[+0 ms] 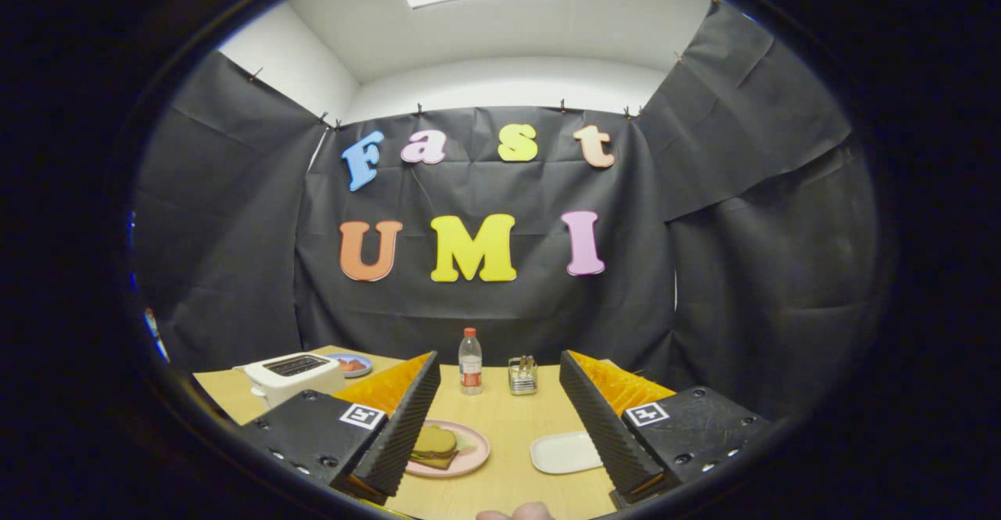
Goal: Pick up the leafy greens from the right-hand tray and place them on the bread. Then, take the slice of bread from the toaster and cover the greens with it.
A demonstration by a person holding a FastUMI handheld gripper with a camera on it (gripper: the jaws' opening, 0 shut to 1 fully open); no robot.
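Observation:
My gripper is open and held above the wooden table, with nothing between its fingers. Below and between them, toward the left finger, a pink plate carries a sandwich: a bread slice lies on top, with leafy greens peeking out at its right side and bread under it. A white tray lies flat by the right finger, bare on top. The white toaster stands at the table's far left, beyond the left finger; its slots look dark.
A plastic water bottle with a red cap and a small wire holder stand at the table's far edge. A blue plate with some food sits behind the toaster. A person's fingertips show at the near table edge.

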